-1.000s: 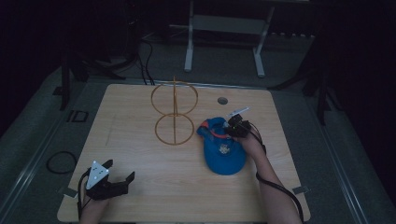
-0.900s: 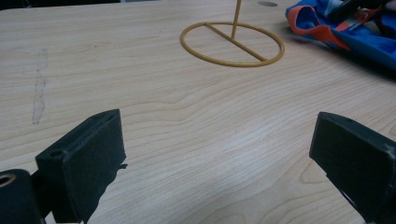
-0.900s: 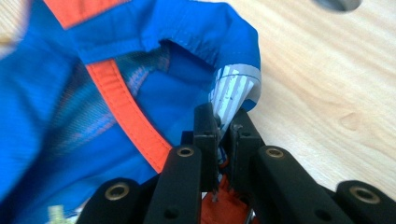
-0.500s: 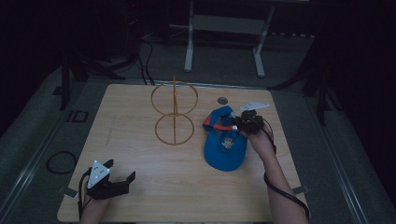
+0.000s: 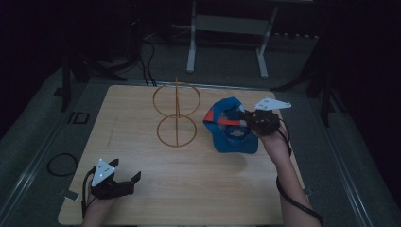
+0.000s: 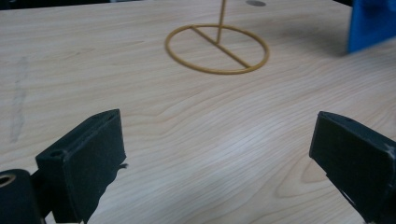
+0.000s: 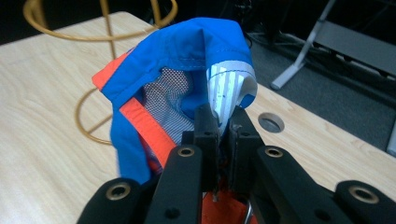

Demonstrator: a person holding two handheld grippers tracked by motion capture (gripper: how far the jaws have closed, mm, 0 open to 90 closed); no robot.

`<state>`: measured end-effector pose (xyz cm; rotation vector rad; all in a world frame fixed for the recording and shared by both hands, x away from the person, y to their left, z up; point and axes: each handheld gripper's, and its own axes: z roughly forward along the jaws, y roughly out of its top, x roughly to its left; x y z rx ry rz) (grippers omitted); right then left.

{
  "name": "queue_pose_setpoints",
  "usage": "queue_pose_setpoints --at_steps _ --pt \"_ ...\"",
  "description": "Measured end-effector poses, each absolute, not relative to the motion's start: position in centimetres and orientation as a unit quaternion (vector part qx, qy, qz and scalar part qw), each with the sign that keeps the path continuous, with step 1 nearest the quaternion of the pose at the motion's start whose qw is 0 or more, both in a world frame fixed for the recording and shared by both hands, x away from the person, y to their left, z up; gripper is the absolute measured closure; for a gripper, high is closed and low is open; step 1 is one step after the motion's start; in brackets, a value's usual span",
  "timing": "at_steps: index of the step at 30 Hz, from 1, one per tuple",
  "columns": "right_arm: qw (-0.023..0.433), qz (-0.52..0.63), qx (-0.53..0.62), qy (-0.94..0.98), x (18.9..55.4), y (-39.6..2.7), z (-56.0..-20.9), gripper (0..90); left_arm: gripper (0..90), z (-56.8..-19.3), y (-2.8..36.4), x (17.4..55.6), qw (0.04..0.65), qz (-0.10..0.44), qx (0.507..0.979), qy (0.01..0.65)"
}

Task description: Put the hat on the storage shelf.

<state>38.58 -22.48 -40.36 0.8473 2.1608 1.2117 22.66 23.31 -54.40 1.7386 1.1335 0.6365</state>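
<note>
The wooden table (image 5: 198, 184) bears a gold wire stand (image 5: 176, 116). Just right of the stand, the blue-and-orange cap (image 5: 230, 130) hangs above the tabletop, pinched in the right gripper (image 5: 246, 116). The left gripper (image 5: 124, 182) rests near the table's front edge, jaws wide.

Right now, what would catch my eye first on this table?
A bright blue and orange cap, pinched by the right hand-held gripper and lifted on the table's right side. Beside it, at the middle, stands a gold wire stand. The left hand-held gripper waits open at the near left edge.
</note>
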Motion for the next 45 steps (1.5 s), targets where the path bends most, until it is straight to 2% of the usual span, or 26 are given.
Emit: queue_pose_setpoints --at_steps 4,19,38,45 --pt "0.267 0.461 0.303 0.79 37.0 -22.6 -39.5 84.8 3.8 -53.0 22.4 22.9 0.484 0.239 0.712 0.449" --pt "0.281 0.489 0.271 0.78 32.9 -22.7 -38.0 84.8 4.0 -45.5 17.0 25.6 0.517 0.23 0.736 0.373" --pt "0.272 0.497 0.252 0.784 31.0 -22.0 -37.8 84.8 4.8 -39.7 10.3 27.9 0.529 0.213 0.769 0.291" --pt "0.273 0.496 0.246 0.786 30.6 -21.9 -37.9 84.8 4.8 -37.9 7.2 29.0 0.514 0.219 0.787 0.26"
